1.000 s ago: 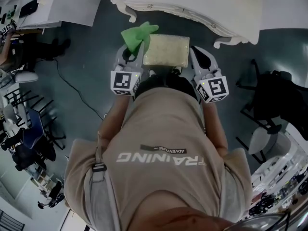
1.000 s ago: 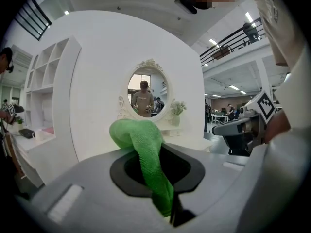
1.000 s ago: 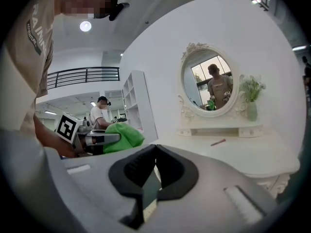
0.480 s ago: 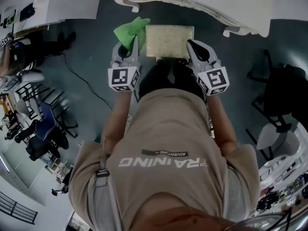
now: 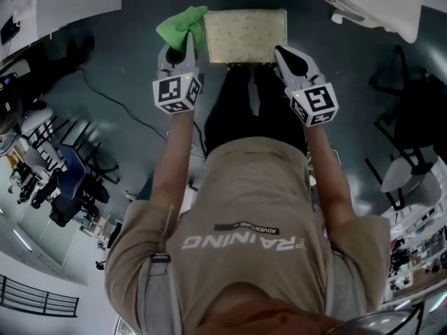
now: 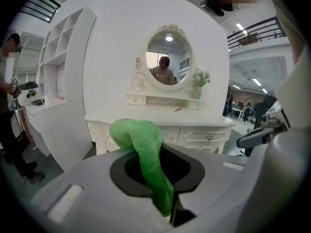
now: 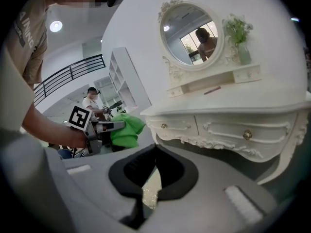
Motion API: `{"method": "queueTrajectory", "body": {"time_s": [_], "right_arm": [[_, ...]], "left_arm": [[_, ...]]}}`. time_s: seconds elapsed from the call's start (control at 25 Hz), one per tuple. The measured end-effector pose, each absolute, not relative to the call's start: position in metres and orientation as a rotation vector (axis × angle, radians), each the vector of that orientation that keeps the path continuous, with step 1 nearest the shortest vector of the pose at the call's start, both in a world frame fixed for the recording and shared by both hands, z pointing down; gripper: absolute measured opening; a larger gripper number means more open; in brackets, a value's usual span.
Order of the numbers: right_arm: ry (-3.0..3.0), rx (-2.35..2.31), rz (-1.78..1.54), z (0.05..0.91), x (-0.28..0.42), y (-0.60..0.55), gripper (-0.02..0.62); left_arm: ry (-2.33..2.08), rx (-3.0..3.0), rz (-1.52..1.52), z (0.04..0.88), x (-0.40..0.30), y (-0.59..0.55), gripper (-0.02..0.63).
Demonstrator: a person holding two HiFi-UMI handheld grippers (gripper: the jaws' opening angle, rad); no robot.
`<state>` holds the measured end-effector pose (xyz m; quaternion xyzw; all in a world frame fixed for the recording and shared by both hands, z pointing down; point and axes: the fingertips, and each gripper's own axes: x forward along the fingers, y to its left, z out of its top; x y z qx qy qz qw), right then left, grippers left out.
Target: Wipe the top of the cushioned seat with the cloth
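Observation:
The cushioned seat [image 5: 244, 35] has a pale, speckled top and stands in front of my legs in the head view. My left gripper [image 5: 186, 45] is at its left edge, shut on the green cloth [image 5: 179, 25], which bunches beyond the jaws beside the seat's left corner. In the left gripper view the cloth [image 6: 146, 149] runs down through the closed jaws of my left gripper [image 6: 163, 178]. My right gripper [image 5: 281, 51] hangs at the seat's right front corner, shut and holding nothing. A strip of the seat [image 7: 151, 191] shows below my right gripper [image 7: 154, 152].
A white dressing table [image 6: 160, 125] with an oval mirror [image 6: 168, 57] stands just beyond the seat; its edge [image 5: 363, 9] shows in the head view. A black chair [image 5: 412, 110] is at the right, blue chairs [image 5: 63, 187] at the left, and a cable [image 5: 119, 117] lies on the floor.
Both arms have stretched further forward, and the seat and grippers sit higher in the head view. The cloth stays in the left gripper beside the seat's left corner.

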<state>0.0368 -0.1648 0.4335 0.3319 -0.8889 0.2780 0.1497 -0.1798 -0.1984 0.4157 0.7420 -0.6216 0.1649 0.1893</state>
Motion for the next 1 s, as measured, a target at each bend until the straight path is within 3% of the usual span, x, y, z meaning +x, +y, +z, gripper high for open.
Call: {"method": "queueTrajectory", "body": {"time_s": [1.0], "right_arm": [[-2.393,0.791,0.825,0.708,-0.070,-0.167,0.002]], "left_arm": [[-1.529,1.847,0.717,0.766,-0.286,-0.220,0.048]]}}
